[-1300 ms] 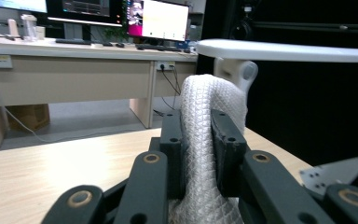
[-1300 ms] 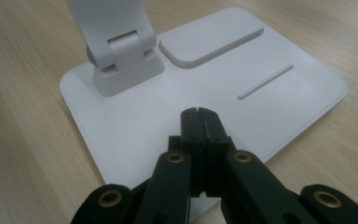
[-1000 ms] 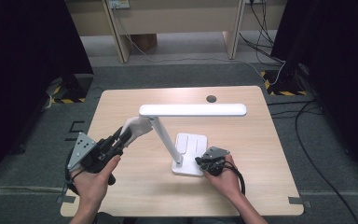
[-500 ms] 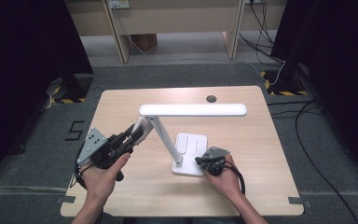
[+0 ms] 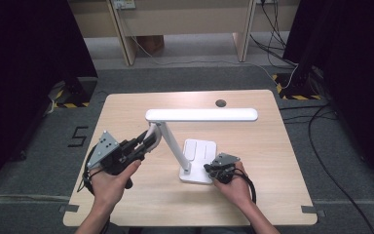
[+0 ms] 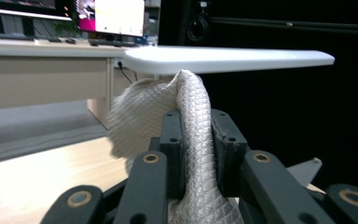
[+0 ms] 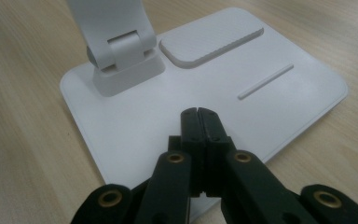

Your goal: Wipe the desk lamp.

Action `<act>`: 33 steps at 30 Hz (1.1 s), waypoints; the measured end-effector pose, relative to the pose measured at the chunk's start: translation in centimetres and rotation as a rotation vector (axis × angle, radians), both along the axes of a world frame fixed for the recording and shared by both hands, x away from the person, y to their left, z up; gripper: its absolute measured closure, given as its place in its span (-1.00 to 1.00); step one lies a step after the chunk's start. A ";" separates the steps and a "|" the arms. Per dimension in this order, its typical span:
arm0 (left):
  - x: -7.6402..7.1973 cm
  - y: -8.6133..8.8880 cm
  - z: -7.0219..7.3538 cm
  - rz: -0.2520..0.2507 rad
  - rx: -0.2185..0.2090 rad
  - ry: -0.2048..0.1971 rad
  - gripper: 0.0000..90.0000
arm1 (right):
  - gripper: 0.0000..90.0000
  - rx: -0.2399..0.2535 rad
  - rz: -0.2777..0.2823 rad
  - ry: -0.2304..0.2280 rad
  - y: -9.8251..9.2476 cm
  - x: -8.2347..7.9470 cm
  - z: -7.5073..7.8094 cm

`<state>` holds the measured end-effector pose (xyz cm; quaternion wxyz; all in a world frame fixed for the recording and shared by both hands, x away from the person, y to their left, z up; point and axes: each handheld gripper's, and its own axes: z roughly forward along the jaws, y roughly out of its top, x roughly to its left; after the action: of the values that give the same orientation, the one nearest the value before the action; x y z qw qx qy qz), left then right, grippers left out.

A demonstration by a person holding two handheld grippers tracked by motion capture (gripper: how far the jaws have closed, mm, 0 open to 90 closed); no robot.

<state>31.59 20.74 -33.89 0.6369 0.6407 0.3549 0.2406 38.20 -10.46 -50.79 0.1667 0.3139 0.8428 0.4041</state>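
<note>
A white desk lamp stands on the wooden table with its long flat head [image 5: 202, 115] level over its slanted arm [image 5: 175, 148] and flat base [image 5: 199, 151]. My left gripper [image 5: 148, 141] is shut on a pale woven cloth [image 5: 153, 135], which sits against the upper end of the arm, just under the head. The left gripper view has the cloth [image 6: 186, 107] bunched between the jaws of the left gripper [image 6: 196, 126], below the lamp head [image 6: 228, 58]. My right gripper [image 5: 208, 169] is shut with nothing in it, its tips [image 7: 198, 114] resting on the base [image 7: 135, 121] near the hinge [image 7: 121, 51].
The table [image 5: 126, 204] has a dark round grommet hole [image 5: 220, 103] at its far edge. Cables [image 5: 321, 146] trail over the grey floor to the right. A wooden desk frame [image 5: 175, 19] stands beyond the table, and dark curtains hang on both sides.
My left hand has moved right with the cloth, closer to the lamp arm. The right hand and the lamp have stayed put.
</note>
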 end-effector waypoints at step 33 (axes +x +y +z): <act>0.6 -1.2 -1.8 -0.056 0.033 0.051 0.70 | 1.00 0.000 0.001 -0.002 0.0 0.0 0.0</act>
<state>32.19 19.53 -35.70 0.6235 0.6667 0.3491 0.2122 38.21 -10.48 -50.80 0.1671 0.3130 0.8429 0.4046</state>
